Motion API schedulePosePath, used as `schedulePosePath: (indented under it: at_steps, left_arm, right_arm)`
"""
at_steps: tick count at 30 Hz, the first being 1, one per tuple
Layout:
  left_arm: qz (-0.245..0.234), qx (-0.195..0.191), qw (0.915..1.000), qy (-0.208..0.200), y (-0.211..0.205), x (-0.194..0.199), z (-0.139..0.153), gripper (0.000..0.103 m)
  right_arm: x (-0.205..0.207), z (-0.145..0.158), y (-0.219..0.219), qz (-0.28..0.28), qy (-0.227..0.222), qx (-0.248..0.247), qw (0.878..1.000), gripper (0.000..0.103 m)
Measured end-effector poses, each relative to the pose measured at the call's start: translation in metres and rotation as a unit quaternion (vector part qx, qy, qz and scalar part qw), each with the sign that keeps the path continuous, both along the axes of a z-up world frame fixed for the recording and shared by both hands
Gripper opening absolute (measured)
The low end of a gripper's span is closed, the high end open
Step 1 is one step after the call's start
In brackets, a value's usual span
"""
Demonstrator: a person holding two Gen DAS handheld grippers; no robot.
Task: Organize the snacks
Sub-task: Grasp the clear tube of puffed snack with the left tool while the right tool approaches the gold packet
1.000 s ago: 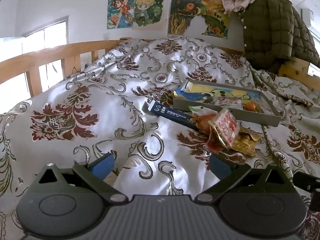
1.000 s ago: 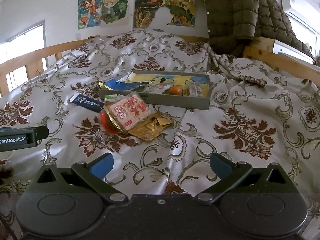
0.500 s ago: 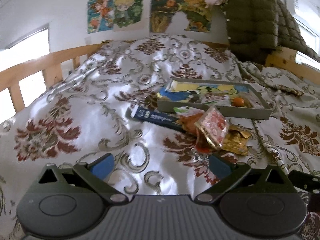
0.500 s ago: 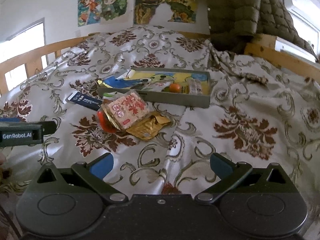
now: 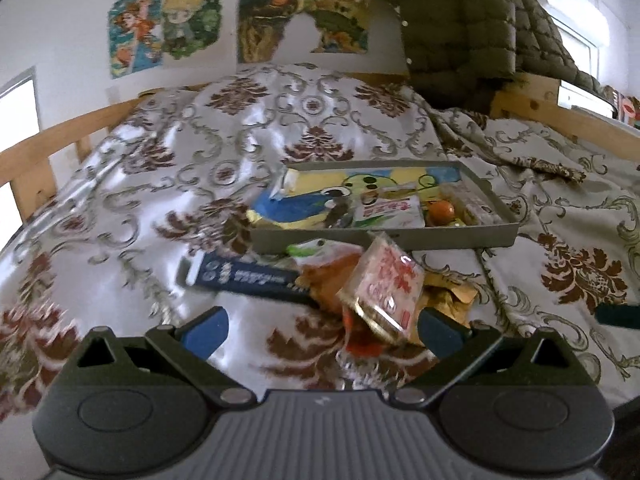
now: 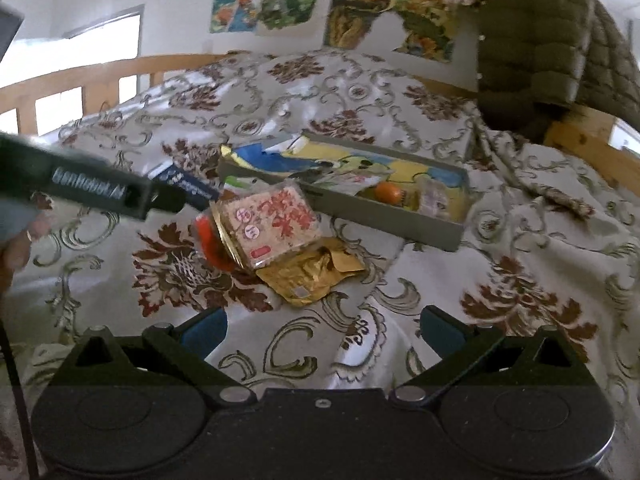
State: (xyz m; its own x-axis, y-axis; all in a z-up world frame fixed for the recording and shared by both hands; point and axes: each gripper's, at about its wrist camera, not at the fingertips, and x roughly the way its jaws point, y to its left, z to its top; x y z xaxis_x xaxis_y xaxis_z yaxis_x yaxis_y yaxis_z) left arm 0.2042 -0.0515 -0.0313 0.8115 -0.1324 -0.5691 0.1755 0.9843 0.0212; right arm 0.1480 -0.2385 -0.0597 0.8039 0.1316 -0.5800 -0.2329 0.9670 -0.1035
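Observation:
A grey tray [image 5: 384, 238] [image 6: 384, 212] lies on the bed with a small orange [image 5: 440, 211] [image 6: 388, 192] and packets in it. In front of it lies a pile of snacks: a clear pack with red print [image 5: 384, 290] [image 6: 272, 222], a gold wrapper [image 6: 316, 276] [image 5: 450, 300], a dark blue box [image 5: 244, 276] [image 6: 188, 186] and an orange-red packet [image 5: 326, 282]. My left gripper [image 5: 320, 328] is open, close before the pile. It also shows in the right wrist view [image 6: 168, 198]. My right gripper [image 6: 320, 330] is open and empty, short of the gold wrapper.
The bed has a shiny cover with brown floral patterns [image 5: 168, 184]. Wooden rails [image 5: 44, 144] run along the left and the back right [image 6: 580, 136]. A green quilted jacket [image 5: 472, 28] hangs at the back right. Posters [image 5: 168, 28] are on the wall.
Both grippers have moved forward towards the snack pile. The left one has swung right and now reaches in beside the dark blue box. Both stay open.

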Motion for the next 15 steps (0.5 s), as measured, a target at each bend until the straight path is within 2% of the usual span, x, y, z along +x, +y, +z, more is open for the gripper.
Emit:
schedulePosePath:
  at_steps: [8,15]
  left_arm:
    - [-0.041,0.023,0.9989,0.005,-0.016,0.046,-0.013,0.103]
    - [-0.09,0.026,0.9953,0.023,-0.026,0.077,-0.023,0.103]
  right_arm:
    - [0.041,-0.026,0.001,0.036,0.02,-0.001,0.999,0.102]
    - [0.076,-0.037,-0.004,0.046,0.033,0.034,0.998,0.102]
